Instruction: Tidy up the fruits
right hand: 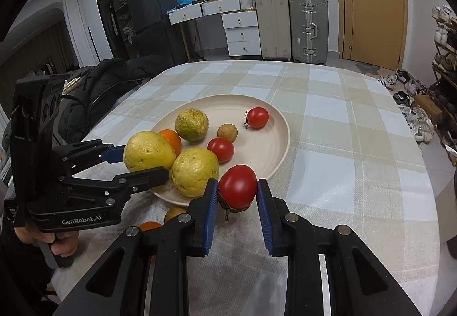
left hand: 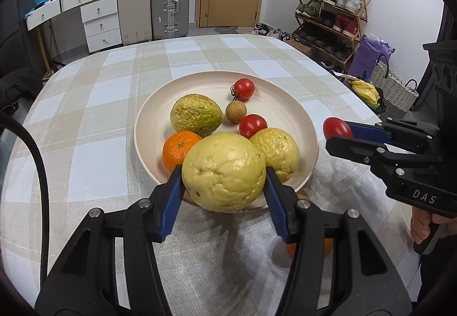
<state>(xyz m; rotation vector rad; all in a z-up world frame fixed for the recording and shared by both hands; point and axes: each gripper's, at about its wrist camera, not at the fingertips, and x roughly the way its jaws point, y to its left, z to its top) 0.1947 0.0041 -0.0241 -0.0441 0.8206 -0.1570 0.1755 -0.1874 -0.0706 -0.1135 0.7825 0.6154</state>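
A cream plate (left hand: 288, 104) (right hand: 274, 141) sits on the checked tablecloth. It holds two yellow-green guavas (left hand: 197, 114) (left hand: 275, 150), an orange (left hand: 178, 149), two tomatoes (left hand: 242, 89) (left hand: 252, 124) and a small brown longan (left hand: 236, 112). My left gripper (left hand: 224, 181) is shut on a large yellow guava (left hand: 224, 171) (right hand: 148, 150) above the plate's near rim. My right gripper (right hand: 237, 193) (left hand: 335, 133) is shut on a red tomato (right hand: 238, 186) (left hand: 337, 127) just off the plate's right rim.
Two oranges (right hand: 174, 213) (right hand: 150, 226) lie on white foam wrap (left hand: 228, 244) at the table's near edge. One shows in the left wrist view (left hand: 328, 247). A black jacket (right hand: 108, 79) lies at the table's left. Suitcases, drawers and a shoe rack (left hand: 331, 13) stand beyond.
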